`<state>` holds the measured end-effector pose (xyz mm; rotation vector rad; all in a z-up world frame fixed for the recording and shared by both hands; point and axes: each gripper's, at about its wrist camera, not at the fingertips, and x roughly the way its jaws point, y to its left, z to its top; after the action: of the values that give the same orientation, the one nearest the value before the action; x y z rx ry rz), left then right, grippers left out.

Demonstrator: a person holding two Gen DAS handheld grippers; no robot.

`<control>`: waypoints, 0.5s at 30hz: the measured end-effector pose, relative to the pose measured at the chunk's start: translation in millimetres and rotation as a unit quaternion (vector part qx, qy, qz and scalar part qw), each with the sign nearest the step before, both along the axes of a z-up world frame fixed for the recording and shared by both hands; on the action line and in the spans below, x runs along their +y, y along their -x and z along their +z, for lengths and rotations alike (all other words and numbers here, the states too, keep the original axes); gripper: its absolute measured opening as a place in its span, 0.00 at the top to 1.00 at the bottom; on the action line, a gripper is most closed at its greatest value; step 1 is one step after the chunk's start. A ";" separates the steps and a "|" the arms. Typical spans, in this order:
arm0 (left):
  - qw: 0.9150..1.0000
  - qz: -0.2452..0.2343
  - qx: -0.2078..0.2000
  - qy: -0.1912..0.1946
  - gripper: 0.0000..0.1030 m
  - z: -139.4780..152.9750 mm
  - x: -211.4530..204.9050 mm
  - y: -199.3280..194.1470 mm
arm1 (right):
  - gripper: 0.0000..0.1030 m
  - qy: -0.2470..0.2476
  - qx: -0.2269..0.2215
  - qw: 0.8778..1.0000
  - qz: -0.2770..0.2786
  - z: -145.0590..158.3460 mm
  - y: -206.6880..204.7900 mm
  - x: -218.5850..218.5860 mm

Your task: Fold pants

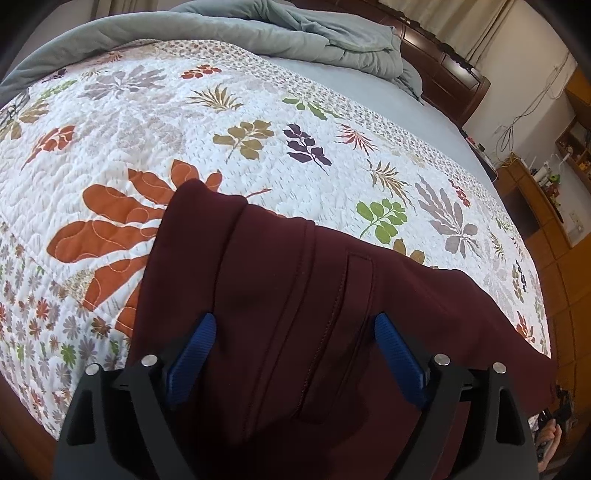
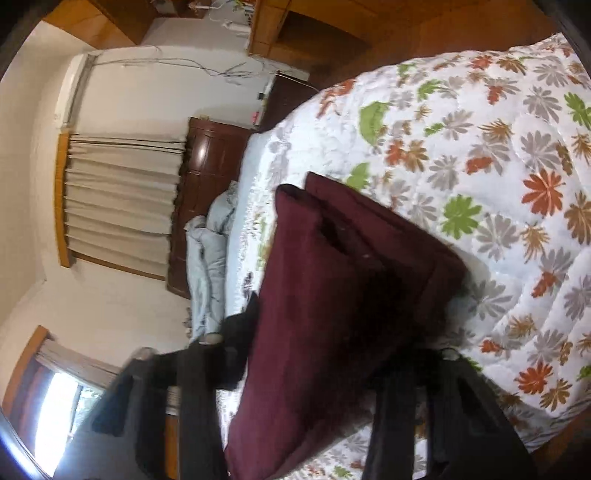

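One grey duvet [image 1: 295, 33] (bunched) beyond pants [image 1: 295, 314].

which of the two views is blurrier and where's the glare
Right wrist view: motion-smeared throughout, the maroon pants and right gripper soft-edged, with blown-out glare at the window lower left. Left wrist view: sharp, evenly lit, the stitching on the pants and the left gripper's blue pads crisp; the quilt bows from fisheye distortion.

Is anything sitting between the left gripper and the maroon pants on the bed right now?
Nothing visible: the left gripper is open, blue pads either side of the maroon pants, which lie directly on the floral quilt.
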<state>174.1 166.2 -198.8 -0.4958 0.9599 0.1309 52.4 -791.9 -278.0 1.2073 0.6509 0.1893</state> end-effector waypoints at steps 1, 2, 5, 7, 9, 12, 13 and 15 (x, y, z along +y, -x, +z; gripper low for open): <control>1.000 0.000 0.000 0.000 0.14 0.1 -0.2 0.4 | 0.82 0.000 0.006 1.000 -0.002 -1.3 0.2 -0.4; 1.000 0.000 -0.001 0.000 0.14 0.1 0.0 0.4 | 0.84 -0.001 0.010 1.000 -0.002 -2.7 -0.8 1.7; 1.000 0.000 -0.002 0.009 0.14 0.4 1.5 0.9 | 0.86 0.028 0.016 0.999 -0.002 6.2 0.6 7.2; 1.000 0.000 -0.004 0.018 0.14 0.7 3.6 1.4 | 0.86 0.062 0.015 0.998 -0.002 23.3 -0.8 15.6; 1.000 0.000 -0.006 0.024 0.14 0.9 5.4 1.6 | 0.86 0.100 0.015 0.995 0.000 42.2 -3.8 25.2; 0.999 0.000 -0.009 0.032 0.14 1.0 7.5 1.9 | 0.86 0.172 0.009 0.985 0.009 76.4 -9.0 47.8; 0.999 -0.001 -0.010 0.034 0.14 1.0 8.2 1.9 | 0.86 0.197 0.004 0.980 0.013 87.7 -10.1 57.2; 0.999 -0.002 -0.013 0.040 0.14 1.0 10.0 2.7 | 0.86 0.242 -0.005 0.970 0.022 111.4 -12.6 77.1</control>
<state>171.5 176.1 -197.9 -0.5678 0.9438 0.0823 65.0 -714.9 -166.7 0.7214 0.6679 0.0664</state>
